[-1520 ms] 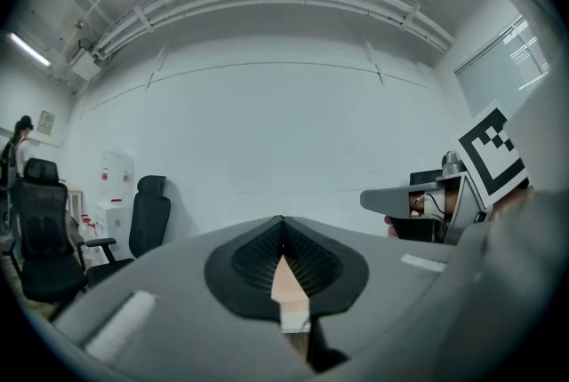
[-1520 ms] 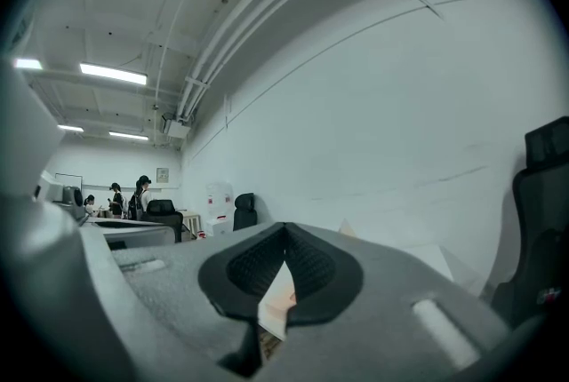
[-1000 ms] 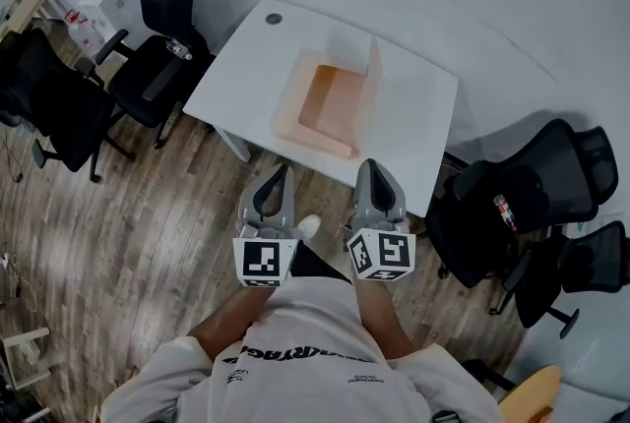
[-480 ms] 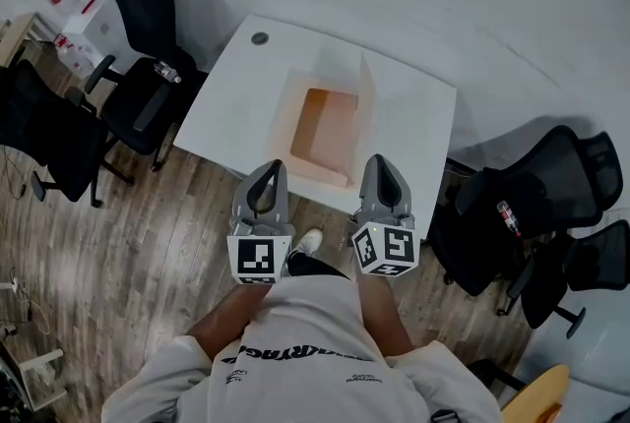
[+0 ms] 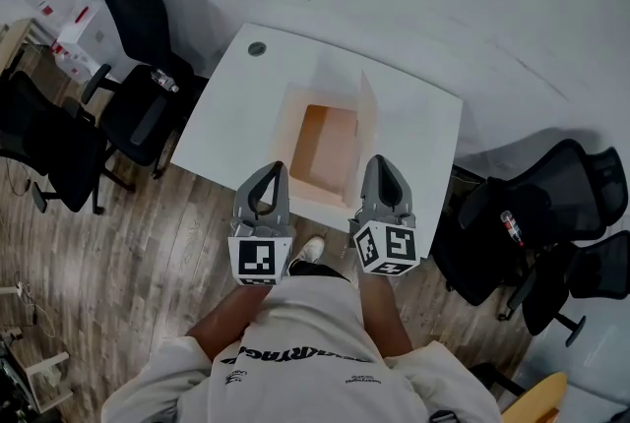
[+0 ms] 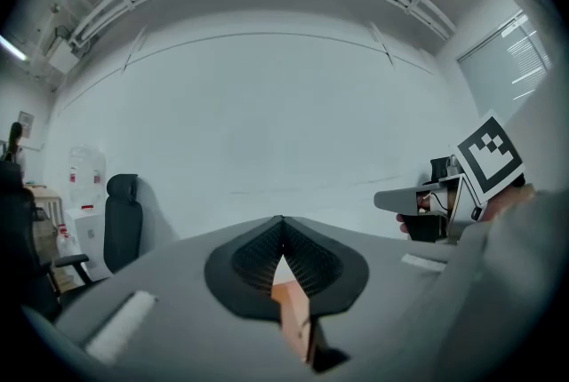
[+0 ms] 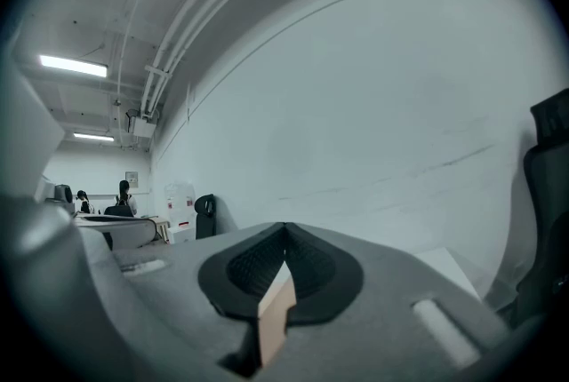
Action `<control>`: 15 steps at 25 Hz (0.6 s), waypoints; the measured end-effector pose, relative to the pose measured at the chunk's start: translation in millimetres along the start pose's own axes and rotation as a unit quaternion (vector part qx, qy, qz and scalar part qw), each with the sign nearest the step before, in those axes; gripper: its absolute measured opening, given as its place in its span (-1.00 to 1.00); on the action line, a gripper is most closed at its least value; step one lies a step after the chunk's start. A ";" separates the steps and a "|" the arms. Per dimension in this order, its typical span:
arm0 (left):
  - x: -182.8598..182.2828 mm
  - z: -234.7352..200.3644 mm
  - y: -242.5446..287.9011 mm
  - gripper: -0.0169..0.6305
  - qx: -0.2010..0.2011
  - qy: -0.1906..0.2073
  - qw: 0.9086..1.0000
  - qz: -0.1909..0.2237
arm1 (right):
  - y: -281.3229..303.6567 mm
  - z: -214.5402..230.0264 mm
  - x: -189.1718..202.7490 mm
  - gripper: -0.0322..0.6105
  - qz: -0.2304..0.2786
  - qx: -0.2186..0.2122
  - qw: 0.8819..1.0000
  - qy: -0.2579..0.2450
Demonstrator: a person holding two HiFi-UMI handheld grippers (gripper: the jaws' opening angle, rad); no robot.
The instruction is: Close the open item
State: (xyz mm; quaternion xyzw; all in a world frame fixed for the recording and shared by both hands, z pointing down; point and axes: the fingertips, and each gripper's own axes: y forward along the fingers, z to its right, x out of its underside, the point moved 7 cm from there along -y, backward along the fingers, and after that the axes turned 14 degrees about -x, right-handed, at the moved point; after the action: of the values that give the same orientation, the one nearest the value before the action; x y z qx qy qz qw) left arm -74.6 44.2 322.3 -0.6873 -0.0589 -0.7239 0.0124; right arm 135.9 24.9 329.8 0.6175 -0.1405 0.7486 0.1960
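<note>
Cardboard box: tan, rectangular, open, one flap upright on its right side; centre frame on a smooth white bench. Left gripper, right gripper: grey jaws pressed together, empty, just below the box's near edge.

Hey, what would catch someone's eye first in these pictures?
An open cardboard box sits in the middle of the white table, with one flap standing upright on its right side. The left gripper and right gripper hang shut at the table's near edge. Black chairs flank the table.
</note>
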 end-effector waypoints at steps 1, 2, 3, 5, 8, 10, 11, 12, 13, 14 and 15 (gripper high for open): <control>1.5 -0.1 4.5 -0.97 0.000 -0.001 1.000 -0.002 | 3.6 2.3 2.4 -0.91 -0.006 -0.003 1.000 0.002; 3.3 -0.4 9.2 -0.97 0.001 -0.001 1.000 -0.004 | 7.8 4.0 5.2 -0.91 -0.015 -0.009 1.000 0.003; 5.3 -0.9 13.9 -0.97 0.001 -0.001 1.000 -0.006 | 12.3 4.9 8.2 -0.91 -0.025 -0.016 1.000 0.003; 8.7 -0.5 21.1 -0.97 0.004 -0.001 1.000 -0.010 | 18.2 6.3 14.0 -0.91 -0.043 -0.027 0.999 0.008; 11.7 2.9 30.1 -0.97 0.010 -0.001 1.000 -0.013 | 21.7 13.4 20.5 -0.91 -0.060 -0.028 0.998 0.016; 13.1 2.8 36.3 -0.97 0.012 0.000 1.000 -0.016 | 25.5 17.6 23.6 -0.91 -0.069 -0.027 0.997 0.021; 13.7 2.5 38.4 -0.97 0.012 0.000 1.000 -0.018 | 26.8 18.8 25.4 -0.91 -0.074 -0.027 0.997 0.023; 14.2 2.5 39.7 -0.97 0.012 0.000 1.000 -0.019 | 27.7 19.7 27.5 -0.91 -0.080 -0.027 0.996 0.026; 15.0 2.7 40.8 -0.97 0.014 0.000 1.000 -0.020 | 28.6 20.3 30.0 -0.91 -0.088 -0.027 0.995 0.028; 16.3 2.7 42.2 -0.97 0.016 0.000 1.000 -0.021 | 30.1 20.4 32.7 -0.91 -0.096 -0.027 0.995 0.030; 18.3 2.5 44.2 -0.97 0.018 0.000 1.000 -0.022 | 32.0 20.2 35.5 -0.91 -0.103 -0.027 0.994 0.030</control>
State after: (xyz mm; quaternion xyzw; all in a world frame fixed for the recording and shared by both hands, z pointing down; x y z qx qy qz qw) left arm -68.7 1.7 343.6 -0.6859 -0.0871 -0.7224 0.0088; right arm 132.8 -8.3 369.6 0.6001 -0.0908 0.7389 0.2927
